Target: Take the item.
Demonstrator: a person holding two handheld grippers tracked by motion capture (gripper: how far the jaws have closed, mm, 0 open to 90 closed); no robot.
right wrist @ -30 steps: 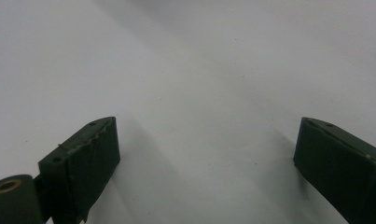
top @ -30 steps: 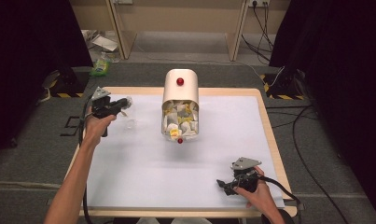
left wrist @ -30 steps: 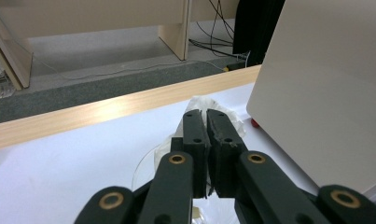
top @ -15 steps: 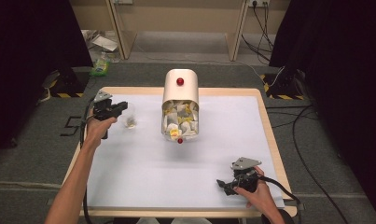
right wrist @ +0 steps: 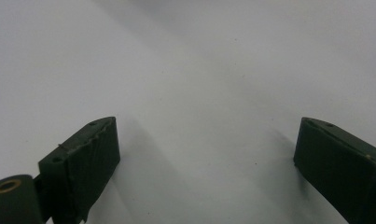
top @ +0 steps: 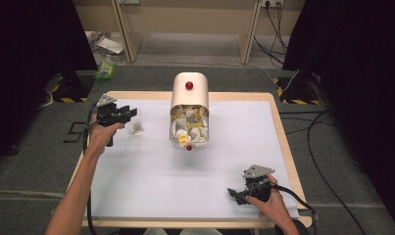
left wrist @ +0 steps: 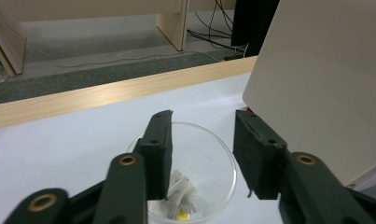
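A clear plastic cup [top: 136, 127] stands on the white table cover near the left edge, with a tea bag [left wrist: 180, 205] in its bottom. My left gripper [top: 129, 112] hovers just to its left and above it, open. In the left gripper view the cup [left wrist: 209, 158] lies below and beyond the spread jaws of that gripper [left wrist: 202, 116], with nothing between them. A beige round-topped container [top: 189, 98] with a red knob lies in the middle, its open side full of tea bags [top: 189, 128]. My right gripper [top: 233, 194] rests open near the front right, and the right gripper view has it [right wrist: 206, 126] over bare white surface.
The beige container's wall [left wrist: 325, 79] rises close on the right of the left gripper. The table's wooden far edge [left wrist: 106, 95] runs behind the cup. Cables trail from both grippers, and more cables [top: 327, 147] lie on the floor at the right.
The left gripper has drawn slightly back from the cup, which now stands by itself a little nearer the front. The right gripper has not moved.
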